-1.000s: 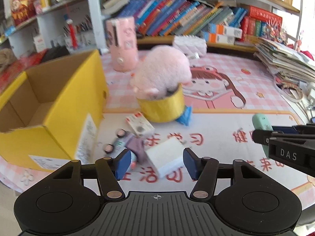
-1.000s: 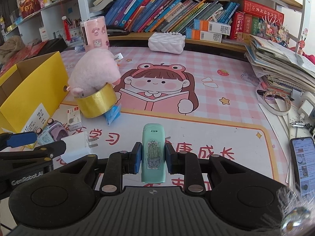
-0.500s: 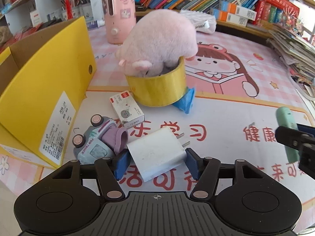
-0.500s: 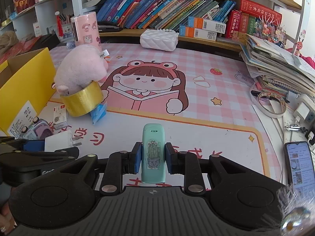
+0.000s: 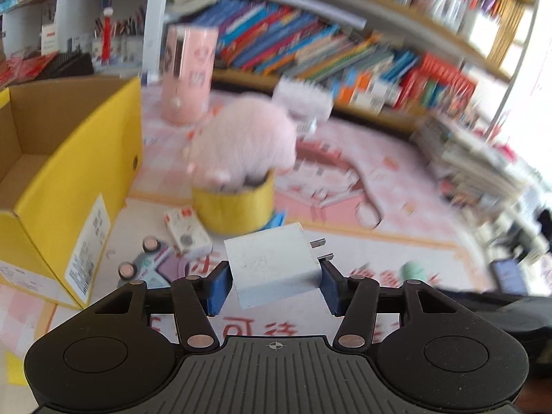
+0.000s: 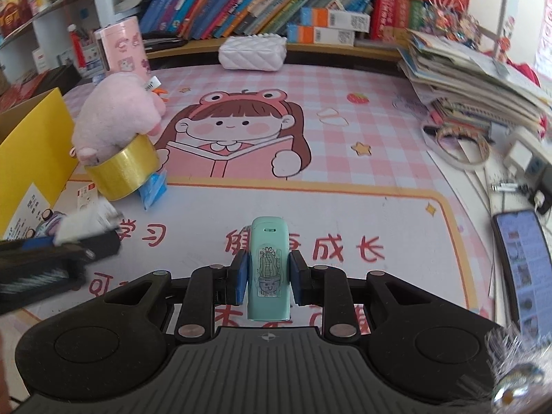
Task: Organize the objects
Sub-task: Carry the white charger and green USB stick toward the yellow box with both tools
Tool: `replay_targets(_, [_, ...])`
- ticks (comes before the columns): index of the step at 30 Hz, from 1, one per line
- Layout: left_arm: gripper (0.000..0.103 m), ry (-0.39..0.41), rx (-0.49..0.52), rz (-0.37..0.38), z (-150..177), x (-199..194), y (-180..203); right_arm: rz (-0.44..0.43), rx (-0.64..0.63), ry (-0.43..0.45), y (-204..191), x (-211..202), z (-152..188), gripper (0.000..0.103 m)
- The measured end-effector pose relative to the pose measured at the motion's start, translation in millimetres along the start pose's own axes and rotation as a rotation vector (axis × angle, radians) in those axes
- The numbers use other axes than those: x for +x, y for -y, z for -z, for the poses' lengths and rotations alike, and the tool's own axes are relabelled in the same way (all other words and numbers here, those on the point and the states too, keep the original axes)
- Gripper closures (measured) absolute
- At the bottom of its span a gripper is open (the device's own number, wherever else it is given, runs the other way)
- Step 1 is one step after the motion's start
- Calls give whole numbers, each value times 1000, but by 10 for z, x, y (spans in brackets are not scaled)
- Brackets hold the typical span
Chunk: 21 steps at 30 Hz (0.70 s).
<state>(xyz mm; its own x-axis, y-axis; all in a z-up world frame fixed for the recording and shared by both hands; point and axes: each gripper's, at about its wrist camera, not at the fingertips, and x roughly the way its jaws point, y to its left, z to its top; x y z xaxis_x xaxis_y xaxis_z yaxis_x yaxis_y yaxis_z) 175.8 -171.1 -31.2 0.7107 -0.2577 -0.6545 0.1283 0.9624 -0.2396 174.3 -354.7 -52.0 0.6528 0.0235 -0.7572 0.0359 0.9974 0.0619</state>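
My left gripper (image 5: 274, 284) is shut on a white charger plug (image 5: 274, 264) and holds it above the mat, prongs to the right. It also shows blurred in the right wrist view (image 6: 86, 222). My right gripper (image 6: 267, 277) is shut on a mint green device (image 6: 268, 269) with a cactus sticker. An open yellow cardboard box (image 5: 69, 179) stands at the left. On the mat lie a pink plush (image 5: 245, 145) in a gold tape roll (image 5: 234, 207), a small white box (image 5: 186, 233) and a small purple toy camera (image 5: 151, 265).
A pink cylinder (image 5: 188, 76) and a white quilted pouch (image 6: 253, 51) stand by the bookshelf at the back. A stack of magazines (image 6: 476, 79), a tape ring (image 6: 460, 145) and a phone (image 6: 524, 269) lie at the right. A blue packet (image 6: 153, 188) leans on the tape roll.
My left gripper closed on the white charger and lifted it off the mat; the view is blurred with motion. My right gripper still holds the green device.
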Motion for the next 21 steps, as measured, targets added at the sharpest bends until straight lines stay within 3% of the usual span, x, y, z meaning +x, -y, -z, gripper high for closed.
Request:
replay_targets(12, [50, 116, -1, 29, 87, -678, -512, -21, -40, 59, -610, -394, 156, 80])
replay_targets(21, [50, 103, -48, -78, 339, -1272, -1386, -65, -90, 83, -1494, -726, 434, 80])
